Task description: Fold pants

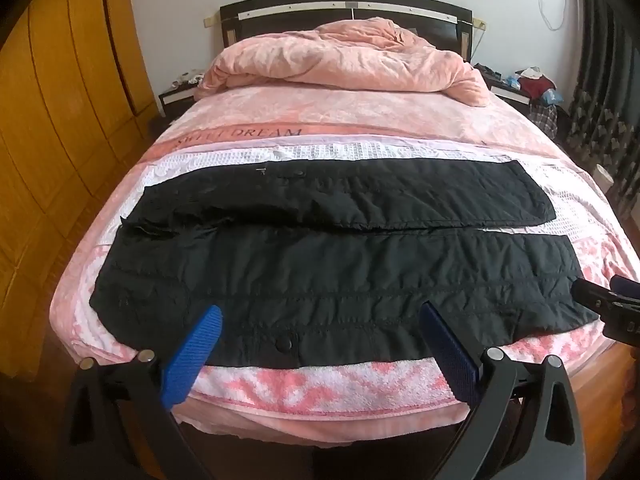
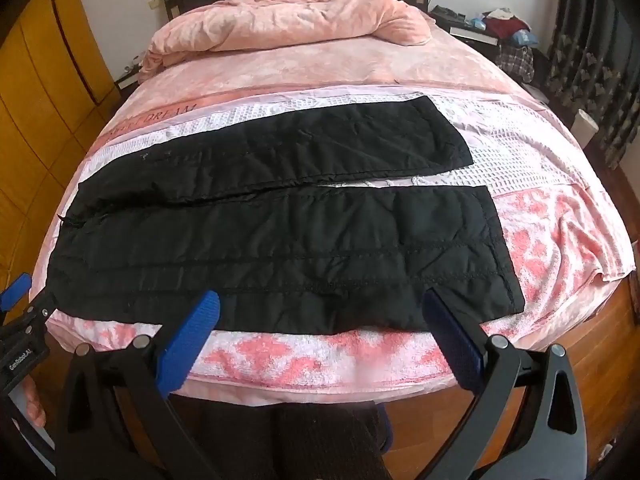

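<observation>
Black quilted pants [image 1: 328,264] lie flat across the foot of the bed, waist to the left, both legs running right with a narrow gap between them. They also show in the right wrist view [image 2: 280,240]. My left gripper [image 1: 320,320] is open and empty, hovering over the near leg's front edge. My right gripper [image 2: 320,308] is open and empty, over the near leg close to its hem. The right gripper shows at the right edge of the left wrist view [image 1: 612,300]; the left gripper shows at the left edge of the right wrist view [image 2: 20,312].
The bed [image 1: 320,392] has a pink and white towel cover. A bunched pink duvet [image 1: 340,56] lies at the head. Yellow wardrobe doors [image 1: 60,120] stand left. A cluttered nightstand [image 1: 520,84] and dark curtains [image 1: 608,100] are right. Wooden floor shows below.
</observation>
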Demonstrator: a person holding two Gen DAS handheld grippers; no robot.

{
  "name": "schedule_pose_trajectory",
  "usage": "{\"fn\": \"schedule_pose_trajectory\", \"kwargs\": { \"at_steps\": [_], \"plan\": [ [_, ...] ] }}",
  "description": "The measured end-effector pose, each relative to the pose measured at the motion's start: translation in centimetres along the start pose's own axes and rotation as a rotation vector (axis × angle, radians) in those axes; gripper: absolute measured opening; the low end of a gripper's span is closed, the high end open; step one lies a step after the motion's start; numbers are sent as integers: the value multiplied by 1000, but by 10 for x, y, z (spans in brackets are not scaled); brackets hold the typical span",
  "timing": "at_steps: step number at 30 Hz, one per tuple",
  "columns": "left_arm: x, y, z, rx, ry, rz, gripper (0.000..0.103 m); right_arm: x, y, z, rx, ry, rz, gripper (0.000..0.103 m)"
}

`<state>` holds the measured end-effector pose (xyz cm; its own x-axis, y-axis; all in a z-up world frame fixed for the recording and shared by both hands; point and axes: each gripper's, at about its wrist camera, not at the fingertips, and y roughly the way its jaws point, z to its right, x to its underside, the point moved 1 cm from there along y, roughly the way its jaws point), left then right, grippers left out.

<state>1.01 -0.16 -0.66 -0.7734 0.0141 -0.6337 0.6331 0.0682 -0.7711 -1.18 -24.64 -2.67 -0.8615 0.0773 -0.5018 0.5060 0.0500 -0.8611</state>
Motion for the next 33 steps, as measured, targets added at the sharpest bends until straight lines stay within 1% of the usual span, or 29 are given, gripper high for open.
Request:
{"fn": "schedule_pose_trajectory", "kwargs": {
  "at_steps": [6, 13, 19, 33],
  "plan": [
    [0, 5, 0, -2, 3, -4, 99, -1, 3, 3, 34, 27, 12, 101],
    [0, 9, -1, -5, 0, -10, 99, -3, 4, 11, 38, 64, 27, 101],
    [0, 11, -1, -3, 0, -12, 99, -3, 4, 8, 49, 48, 34, 101],
    [1, 12, -1, -5, -1, -10, 99, -3, 6, 6, 40, 37, 33, 101]
  ]
}}
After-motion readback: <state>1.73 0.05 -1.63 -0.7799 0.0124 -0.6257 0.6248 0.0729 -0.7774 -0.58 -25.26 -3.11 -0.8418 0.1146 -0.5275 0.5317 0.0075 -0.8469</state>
